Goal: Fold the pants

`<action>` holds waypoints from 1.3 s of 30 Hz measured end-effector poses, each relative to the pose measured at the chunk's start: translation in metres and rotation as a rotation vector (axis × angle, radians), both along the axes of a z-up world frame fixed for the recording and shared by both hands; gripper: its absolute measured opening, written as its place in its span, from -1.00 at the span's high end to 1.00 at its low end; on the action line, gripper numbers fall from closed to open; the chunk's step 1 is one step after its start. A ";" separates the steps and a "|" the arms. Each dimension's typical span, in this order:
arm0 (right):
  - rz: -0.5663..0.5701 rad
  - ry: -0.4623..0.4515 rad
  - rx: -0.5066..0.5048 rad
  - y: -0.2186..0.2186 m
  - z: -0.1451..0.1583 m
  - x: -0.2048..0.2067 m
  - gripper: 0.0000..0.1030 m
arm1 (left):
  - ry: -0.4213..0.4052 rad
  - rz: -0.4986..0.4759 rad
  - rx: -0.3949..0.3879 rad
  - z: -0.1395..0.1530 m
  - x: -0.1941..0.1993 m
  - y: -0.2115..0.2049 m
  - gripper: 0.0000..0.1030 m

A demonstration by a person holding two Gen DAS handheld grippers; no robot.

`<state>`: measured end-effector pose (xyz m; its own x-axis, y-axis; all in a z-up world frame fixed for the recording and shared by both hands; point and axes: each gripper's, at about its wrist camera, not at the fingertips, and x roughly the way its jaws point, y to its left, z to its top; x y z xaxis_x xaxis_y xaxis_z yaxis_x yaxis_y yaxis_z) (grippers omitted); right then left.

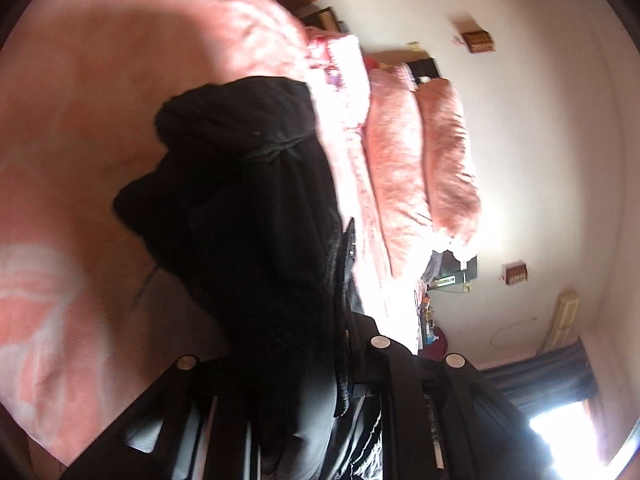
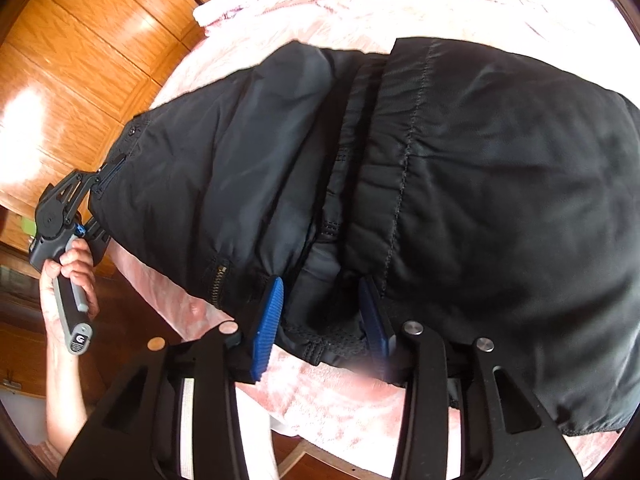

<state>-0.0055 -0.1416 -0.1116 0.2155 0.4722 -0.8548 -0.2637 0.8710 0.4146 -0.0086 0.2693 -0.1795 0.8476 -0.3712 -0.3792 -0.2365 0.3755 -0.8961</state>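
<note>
Black pants (image 2: 460, 184) lie folded over on a pink bed cover (image 2: 348, 392). In the right wrist view my right gripper (image 2: 320, 316) has its blue pads (image 2: 266, 320) apart, with the pants' waistband edge lying between them. My left gripper (image 2: 100, 188), held in a hand, grips the pants' left edge near a zip pocket. In the left wrist view the black fabric (image 1: 256, 216) hangs bunched from between the left fingers and hides the fingertips.
A wooden wardrobe (image 2: 68, 80) stands left of the bed. Pink pillows (image 1: 424, 168) lie at the head of the bed against a white wall (image 1: 540, 140). A window with a blue curtain (image 1: 552, 376) is to one side.
</note>
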 end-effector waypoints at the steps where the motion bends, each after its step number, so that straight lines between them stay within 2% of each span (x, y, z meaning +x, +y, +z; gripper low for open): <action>1: -0.012 -0.008 0.026 -0.006 0.005 -0.002 0.21 | -0.014 -0.015 0.034 0.011 0.000 -0.006 0.71; 6: -0.065 -0.067 0.079 -0.038 0.027 -0.014 0.20 | -0.078 -0.072 0.199 0.062 -0.003 -0.042 0.71; 10: -0.122 -0.083 0.106 -0.065 0.034 -0.023 0.18 | -0.120 -0.140 0.370 0.098 -0.005 -0.083 0.71; 18: -0.196 -0.086 0.121 -0.095 0.034 -0.025 0.18 | -0.154 -0.321 0.626 0.135 -0.007 -0.170 0.69; 21: -0.210 -0.091 0.122 -0.103 0.035 -0.025 0.18 | -0.156 -0.394 0.711 0.138 -0.005 -0.202 0.68; 25: -0.232 -0.091 0.123 -0.115 0.035 -0.026 0.18 | -0.143 -0.470 0.749 0.131 -0.003 -0.235 0.67; 31: -0.264 -0.089 0.125 -0.131 0.032 -0.027 0.18 | -0.121 -0.537 0.849 0.110 -0.013 -0.273 0.67; 39: -0.284 -0.085 0.083 -0.139 0.029 -0.028 0.18 | -0.076 -0.620 0.896 0.096 -0.001 -0.305 0.61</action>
<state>-0.0331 -0.2805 -0.0829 0.4176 0.4500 -0.7894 -0.0515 0.8791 0.4739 -0.0098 -0.0357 -0.0835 0.6412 -0.3572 -0.6792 0.2637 0.9337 -0.2421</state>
